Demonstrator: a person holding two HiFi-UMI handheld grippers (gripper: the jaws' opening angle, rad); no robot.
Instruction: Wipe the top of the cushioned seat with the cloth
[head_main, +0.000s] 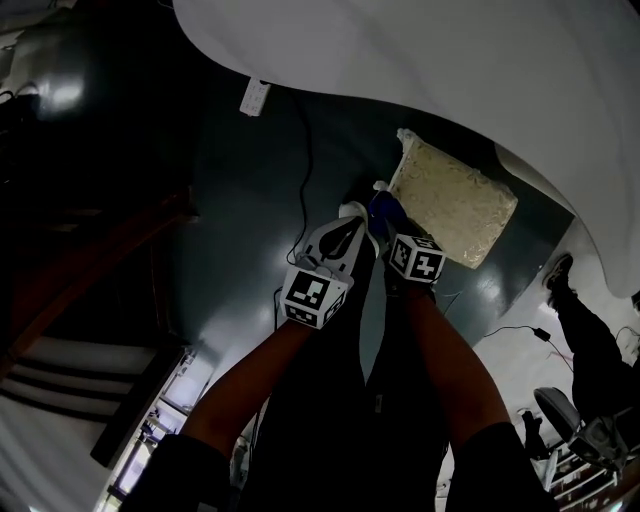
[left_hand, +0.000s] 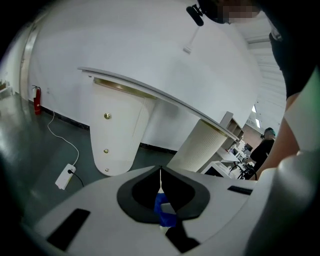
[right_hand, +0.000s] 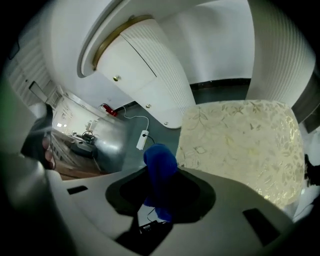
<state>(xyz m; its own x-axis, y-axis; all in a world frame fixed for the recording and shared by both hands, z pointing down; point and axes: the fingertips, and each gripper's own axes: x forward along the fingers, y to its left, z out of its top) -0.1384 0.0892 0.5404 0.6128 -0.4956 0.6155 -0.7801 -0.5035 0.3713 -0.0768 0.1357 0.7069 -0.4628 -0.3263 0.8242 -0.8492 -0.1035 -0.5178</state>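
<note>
Right tool (right_hand: 161, 176) clenched on blue cloth (right_hand: 160, 160), left tool (left_hand: 160, 173) clenched shut, cushioned seat (right_hand: 240, 145) just beyond

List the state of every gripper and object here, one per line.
left gripper: shut on a bit of the cloth
right gripper: shut on the cloth
cloth: bunched, held by both grippers
cushioned seat: top bare, nothing lying on it
power strip: black cable plugged in

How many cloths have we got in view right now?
1. The blue cloth is pinched in the right gripper, near a corner of the cushioned seat. The left gripper is shut on a blue bit too, apparently the same cloth's other end.
</note>
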